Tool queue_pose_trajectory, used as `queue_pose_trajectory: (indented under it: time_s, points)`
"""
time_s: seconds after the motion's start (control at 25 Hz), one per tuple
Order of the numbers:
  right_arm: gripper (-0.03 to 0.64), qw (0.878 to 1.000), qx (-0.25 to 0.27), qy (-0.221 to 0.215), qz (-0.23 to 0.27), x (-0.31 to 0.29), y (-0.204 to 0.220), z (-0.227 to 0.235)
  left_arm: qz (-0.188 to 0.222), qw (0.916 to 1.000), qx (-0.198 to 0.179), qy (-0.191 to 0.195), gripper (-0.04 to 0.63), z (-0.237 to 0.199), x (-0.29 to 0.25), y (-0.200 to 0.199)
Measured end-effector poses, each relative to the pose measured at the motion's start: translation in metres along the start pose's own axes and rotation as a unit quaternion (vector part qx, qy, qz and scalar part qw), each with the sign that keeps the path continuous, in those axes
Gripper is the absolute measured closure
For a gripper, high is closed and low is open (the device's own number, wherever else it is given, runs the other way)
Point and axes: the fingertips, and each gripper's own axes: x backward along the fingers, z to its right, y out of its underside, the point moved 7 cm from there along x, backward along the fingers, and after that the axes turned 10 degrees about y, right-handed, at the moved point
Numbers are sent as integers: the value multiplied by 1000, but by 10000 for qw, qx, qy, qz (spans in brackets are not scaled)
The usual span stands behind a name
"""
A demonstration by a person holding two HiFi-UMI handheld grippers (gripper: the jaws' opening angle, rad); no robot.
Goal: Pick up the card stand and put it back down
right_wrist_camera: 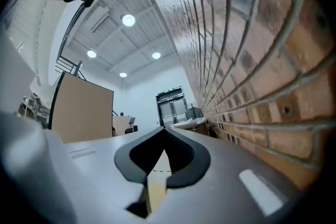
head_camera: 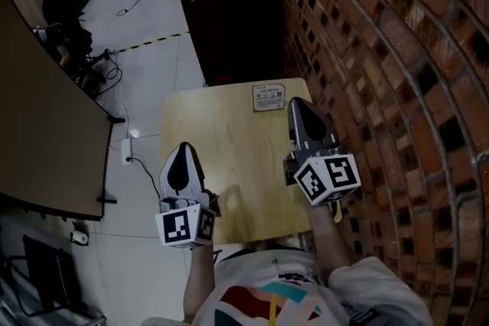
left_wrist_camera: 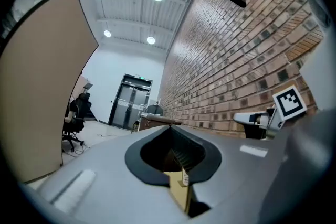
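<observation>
The card stand (head_camera: 269, 97), a small pale sign with print, stands at the far edge of the light wooden table (head_camera: 229, 164). My right gripper (head_camera: 293, 100) hovers just to its right, apart from it, jaws shut with nothing between them. In the right gripper view the right gripper (right_wrist_camera: 164, 128) tilts up toward the ceiling and the card stand is out of sight. My left gripper (head_camera: 183, 145) sits over the table's left edge, well short of the stand. Its jaws are shut and empty too. The left gripper (left_wrist_camera: 169, 126) also tilts upward in its own view.
A brick wall (head_camera: 382, 88) runs close along the table's right side. A dark cart (head_camera: 225, 11) stands just beyond the table. A brown partition (head_camera: 38, 126) is at the left, with a power strip and cables (head_camera: 127, 151) on the floor between.
</observation>
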Motion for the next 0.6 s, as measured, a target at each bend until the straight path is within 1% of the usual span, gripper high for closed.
queue_pose_trajectory:
  time_s: [0.08,0.2,0.32,0.4,0.52,0.6]
  points:
    - [617,9997,229,34,111,28,-4,-8,18,9996,-202,178,589,11,1,-5]
    - [617,9992,351,176,-31,57,6,-9,52,9989,-341,313,589,21,3,-13]
    - [617,9985,469,209,-173,66,9,-10,113,9983,-403,402,589,26,8,-21]
    - [617,9981,579,179,-148,68,5,-14,170,9978,-451,449,589,29,9,-26]
    - [617,9986,511,90,-94,71,0,-19,230,9972,-476,523,589,33,11,-30]
    - [617,9984,555,65,-82,73,-1,-22,268,9971,-466,533,589,36,11,-32]
